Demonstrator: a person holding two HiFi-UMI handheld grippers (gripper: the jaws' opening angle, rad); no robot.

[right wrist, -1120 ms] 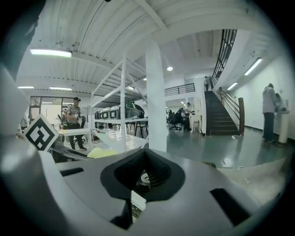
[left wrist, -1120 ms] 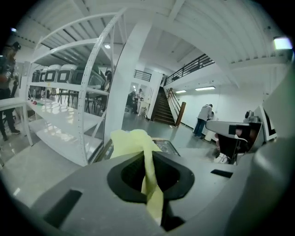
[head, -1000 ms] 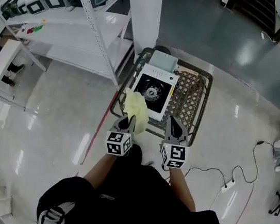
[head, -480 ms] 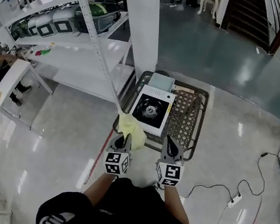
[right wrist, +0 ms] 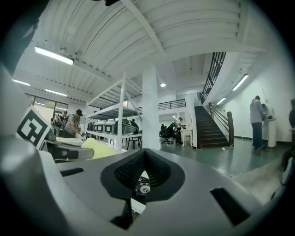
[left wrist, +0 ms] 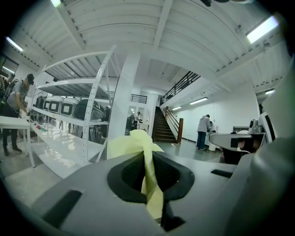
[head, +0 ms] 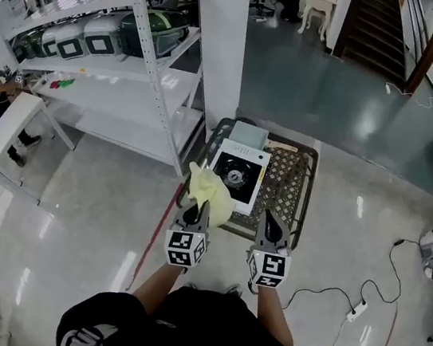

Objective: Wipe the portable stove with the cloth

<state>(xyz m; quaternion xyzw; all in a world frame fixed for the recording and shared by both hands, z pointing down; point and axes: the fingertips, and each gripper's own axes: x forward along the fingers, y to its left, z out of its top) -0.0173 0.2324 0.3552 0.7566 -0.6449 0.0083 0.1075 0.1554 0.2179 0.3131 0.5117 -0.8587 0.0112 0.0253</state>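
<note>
- The dark wire-mesh rack (head: 297, 172) stands low on the floor, just beyond us.
- The white square portable stove with its black burner (head: 239, 172) lies on the rack's left half.
- The crumpled pale yellow cloth (head: 210, 191) hides the stove's near left corner. We judge it raised clear, so no wiping is under way.
- Our left gripper (head: 195, 208) pinches the cloth. Our right gripper (head: 269, 216) is pressed together, empty.
- We cannot tell whether the stove is already clean.

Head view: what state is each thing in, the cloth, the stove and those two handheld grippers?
Left gripper: fingers shut on the cloth.
Right gripper: fingers shut, holding nothing.
Cloth: crumpled, pinched at one end by the left gripper.
Stove: lying flat on the table, burner uncovered.
Table: carries the stove on its mesh top.
</note>
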